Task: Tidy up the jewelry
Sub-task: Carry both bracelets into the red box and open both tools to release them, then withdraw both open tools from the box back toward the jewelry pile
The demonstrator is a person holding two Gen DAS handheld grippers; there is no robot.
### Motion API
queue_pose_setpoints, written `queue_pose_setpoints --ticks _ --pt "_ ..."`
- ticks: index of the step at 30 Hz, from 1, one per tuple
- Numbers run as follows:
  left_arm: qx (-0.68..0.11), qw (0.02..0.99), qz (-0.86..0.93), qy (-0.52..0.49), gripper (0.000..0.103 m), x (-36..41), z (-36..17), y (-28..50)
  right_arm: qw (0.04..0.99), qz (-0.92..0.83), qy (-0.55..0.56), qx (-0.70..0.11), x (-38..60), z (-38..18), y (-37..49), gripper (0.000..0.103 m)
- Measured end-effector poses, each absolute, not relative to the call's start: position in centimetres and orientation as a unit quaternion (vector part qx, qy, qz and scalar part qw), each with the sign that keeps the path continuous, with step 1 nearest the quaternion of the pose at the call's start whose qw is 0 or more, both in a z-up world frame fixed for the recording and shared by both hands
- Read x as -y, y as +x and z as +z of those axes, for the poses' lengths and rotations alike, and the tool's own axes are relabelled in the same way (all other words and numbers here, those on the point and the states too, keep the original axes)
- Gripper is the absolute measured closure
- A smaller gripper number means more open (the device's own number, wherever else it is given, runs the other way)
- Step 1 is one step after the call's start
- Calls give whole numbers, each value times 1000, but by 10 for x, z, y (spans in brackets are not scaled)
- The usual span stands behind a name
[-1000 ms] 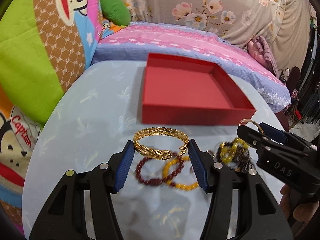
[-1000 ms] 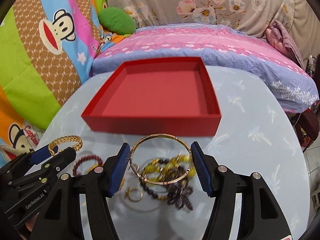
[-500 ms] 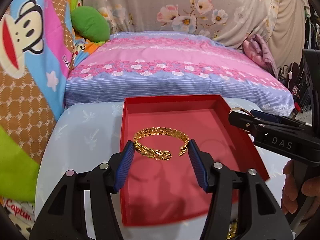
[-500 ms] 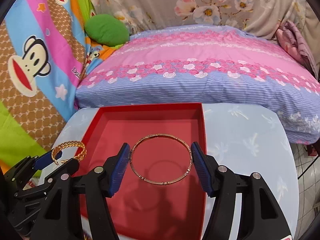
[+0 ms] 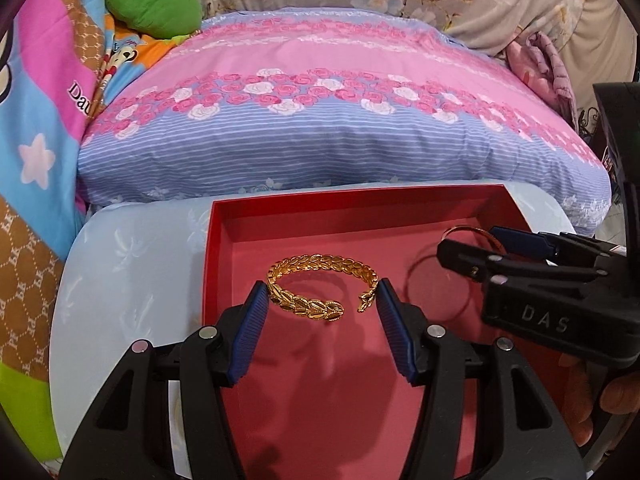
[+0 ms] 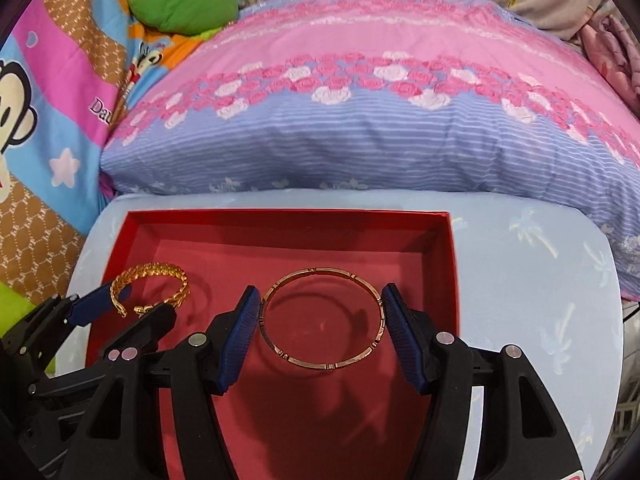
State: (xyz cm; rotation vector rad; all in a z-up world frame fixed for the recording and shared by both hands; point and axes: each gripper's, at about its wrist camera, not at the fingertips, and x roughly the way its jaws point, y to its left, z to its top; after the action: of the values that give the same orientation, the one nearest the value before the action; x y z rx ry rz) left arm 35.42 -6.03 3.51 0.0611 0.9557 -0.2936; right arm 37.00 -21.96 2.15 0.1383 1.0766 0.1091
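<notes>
My left gripper (image 5: pixel 322 300) is shut on a gold leaf-pattern cuff bracelet (image 5: pixel 320 276), its blue pads pressing on both sides. It hangs over the floor of an open red box (image 5: pixel 280 216). My right gripper (image 6: pixel 322 306) is shut on a thin rose-gold bangle (image 6: pixel 320 364), held flat over the same red box (image 6: pixel 288 220). In the right wrist view the left gripper (image 6: pixel 124 312) with the gold cuff (image 6: pixel 160 272) shows at the left. In the left wrist view the right gripper (image 5: pixel 492 244) shows at the right, the bangle (image 5: pixel 460 230) partly hidden by it.
The box lies on a round table with a pale blue cloth (image 6: pixel 540 280). A pink and blue floral pillow (image 5: pixel 340 120) lies just beyond the table. A cartoon-print quilt (image 5: pixel 40 120) and a green cushion (image 5: pixel 152 0) are at the left. A hand (image 5: pixel 600 392) holds the right gripper.
Both grippers have carried their bracelets away from the pile of beaded bracelets on the cloth and forward over the red box. The pile has dropped out of view.
</notes>
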Motion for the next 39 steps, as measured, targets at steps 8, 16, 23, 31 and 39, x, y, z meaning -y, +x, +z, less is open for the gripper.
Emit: queue_pose_setpoints --ticks 8,16,23,31,39 --pt "-458 880 -121 19 39 53 35 367 855 34 40 -516 215 18 372 40" --pt "-425 898 -116 16 32 42 60 346 872 37 58 -484 221 43 345 36" --pt "-384 915 -124 10 27 29 95 286 899 44 50 -432 220 85 276 29" --pt "-357 926 -124 9 27 14 114 197 913 50 33 -404 215 104 177 27" --pt "-371 922 -114 2 27 -1 86 117 906 40 36 -419 209 76 88 27"
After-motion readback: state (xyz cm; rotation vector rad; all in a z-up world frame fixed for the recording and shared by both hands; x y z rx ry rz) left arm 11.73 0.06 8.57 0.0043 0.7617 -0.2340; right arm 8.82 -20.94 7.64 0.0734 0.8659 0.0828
